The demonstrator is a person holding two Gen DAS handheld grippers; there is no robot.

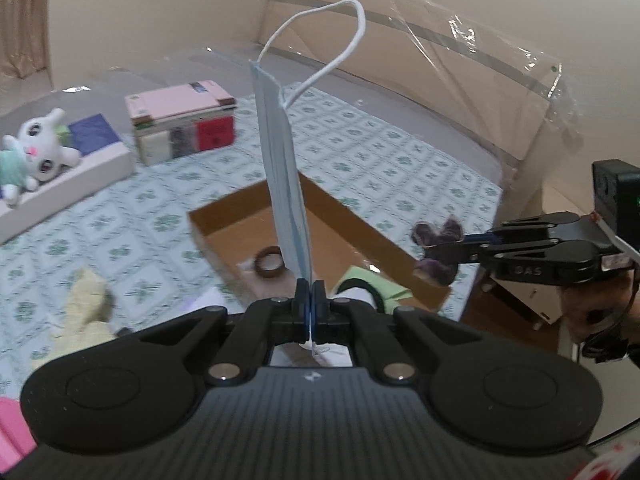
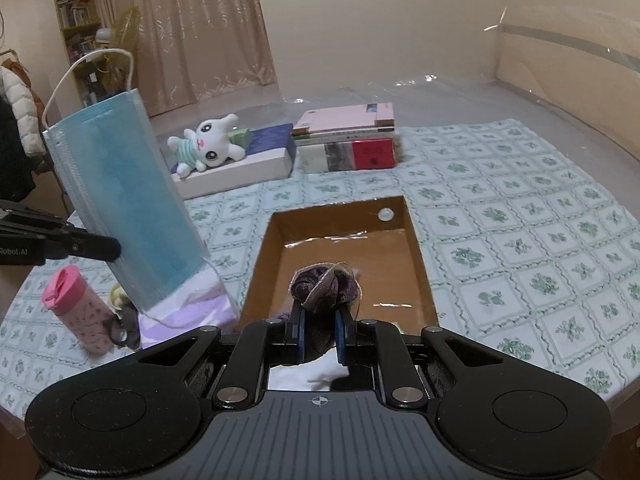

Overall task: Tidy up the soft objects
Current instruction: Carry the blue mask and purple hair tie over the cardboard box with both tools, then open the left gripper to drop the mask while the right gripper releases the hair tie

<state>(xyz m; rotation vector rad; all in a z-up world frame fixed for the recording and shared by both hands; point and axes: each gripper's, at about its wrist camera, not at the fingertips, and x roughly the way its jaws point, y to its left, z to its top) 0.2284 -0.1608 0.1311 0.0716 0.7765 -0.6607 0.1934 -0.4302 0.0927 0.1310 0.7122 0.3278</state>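
Observation:
My left gripper (image 1: 310, 294) is shut on the lower edge of a blue face mask (image 1: 286, 184), which stands upright and edge-on with its white ear loop (image 1: 340, 40) on top. In the right wrist view the same mask (image 2: 120, 200) hangs at the left, held by the left gripper (image 2: 110, 248) above the bed. My right gripper (image 2: 319, 320) is shut on a dark purple scrunchie (image 2: 324, 284) over the near end of an open cardboard box (image 2: 420, 264). From the left wrist view, the right gripper (image 1: 436, 250) holds the scrunchie (image 1: 438, 236) above the box's right wall (image 1: 360, 224).
The box holds a brown tape roll (image 1: 270, 262) and a green cloth (image 1: 380, 282). A white plush bunny (image 2: 208, 148) lies on a white box (image 2: 240, 172) beside a stack of books (image 2: 348, 144). A pink bottle (image 2: 76, 308) and a yellow plush (image 1: 86, 304) lie near the left.

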